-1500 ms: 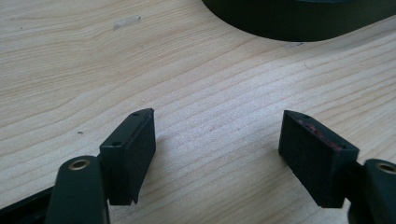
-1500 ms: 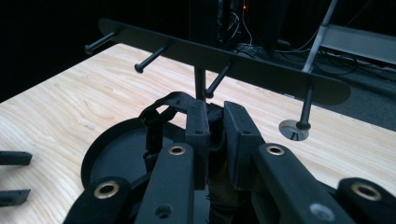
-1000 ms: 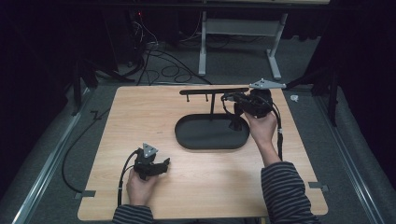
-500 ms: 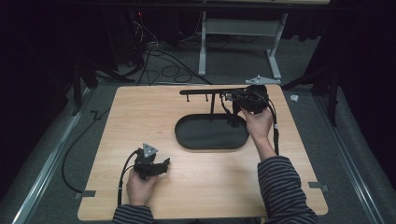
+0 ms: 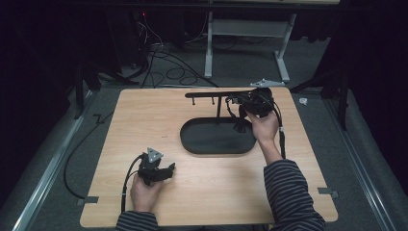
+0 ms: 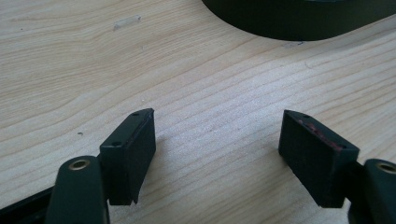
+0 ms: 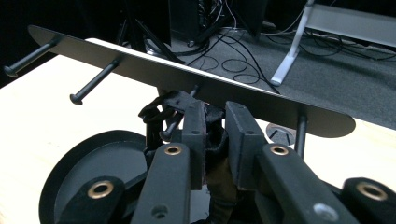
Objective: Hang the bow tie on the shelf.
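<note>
Dim room, pale wooden tabletop (image 5: pixel 144 120): right claw (image 7: pixel 215 122) pinches a black strap (image 7: pixel 168 103) at the rack's (image 5: pixel 216 94) peg.
Its jaws have just been easing apart; slip the loop fully over the peg (image 7: pixel 177 119) above the tray (image 5: pixel 192 144) before letting go. Left claw (image 6: pixel 217 135) rests open, empty.

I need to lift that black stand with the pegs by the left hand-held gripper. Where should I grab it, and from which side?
Probably grip the stand by its thin upright post, coming in level from the near-left side. The flat top bar is wide and carries pegs, and the oval base tray is too broad; the right hand-held gripper crowds the right end.
</note>
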Demonstrator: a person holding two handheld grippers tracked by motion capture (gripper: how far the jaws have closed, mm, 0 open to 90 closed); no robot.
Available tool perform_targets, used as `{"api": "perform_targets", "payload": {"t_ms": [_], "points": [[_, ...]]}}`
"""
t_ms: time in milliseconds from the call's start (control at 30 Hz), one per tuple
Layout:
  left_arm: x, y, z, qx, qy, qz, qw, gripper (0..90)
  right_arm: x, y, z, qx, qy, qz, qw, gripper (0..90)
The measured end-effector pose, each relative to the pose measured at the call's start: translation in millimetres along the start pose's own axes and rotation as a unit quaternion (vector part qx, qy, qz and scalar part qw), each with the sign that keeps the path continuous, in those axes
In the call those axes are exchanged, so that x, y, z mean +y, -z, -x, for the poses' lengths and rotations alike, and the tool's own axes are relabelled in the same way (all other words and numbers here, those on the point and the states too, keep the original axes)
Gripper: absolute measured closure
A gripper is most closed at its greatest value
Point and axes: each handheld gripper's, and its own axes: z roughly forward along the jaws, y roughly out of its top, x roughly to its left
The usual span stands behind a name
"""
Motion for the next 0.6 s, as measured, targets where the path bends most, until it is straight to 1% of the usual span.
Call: {"api": "perform_targets", "payload": {"t_ms": [67,133,200,333,467,600], "points": [[0.0,0.0,0.0,0.000,0.000,0.000,1.0000,27.8,0.0,-0.3,-0.2,-0.001,-0.001,0.000,1.0000,77.2],[0.0,0.0,0.0,0.000,0.000,0.000,1.0000,27.8,0.3,0.5,-0.6,-0.002,0.003,0.002,1.0000,75.8],[0.0,0.0,0.1,0.000,0.000,0.000,1.0000,27.8,0.4,1.6,-1.2,-0.002,0.006,0.003,1.0000,75.2],[0.0,-0.1,0.0,0.000,0.000,0.000,1.0000,27.8,0.6,4.0,-1.0,-0.001,0.003,0.004,1.0000,74.8],[0.0,0.1,-0.1,0.000,-0.001,-0.001,1.0000,27.8,1.3,8.8,-0.9,0.001,0.005,0.010,0.9999,73.8],[0.0,-0.1,0.1,0.000,0.001,0.001,1.0000,27.8,1.4,14.8,-0.2,0.006,0.007,0.013,0.9999,70.2]]}}
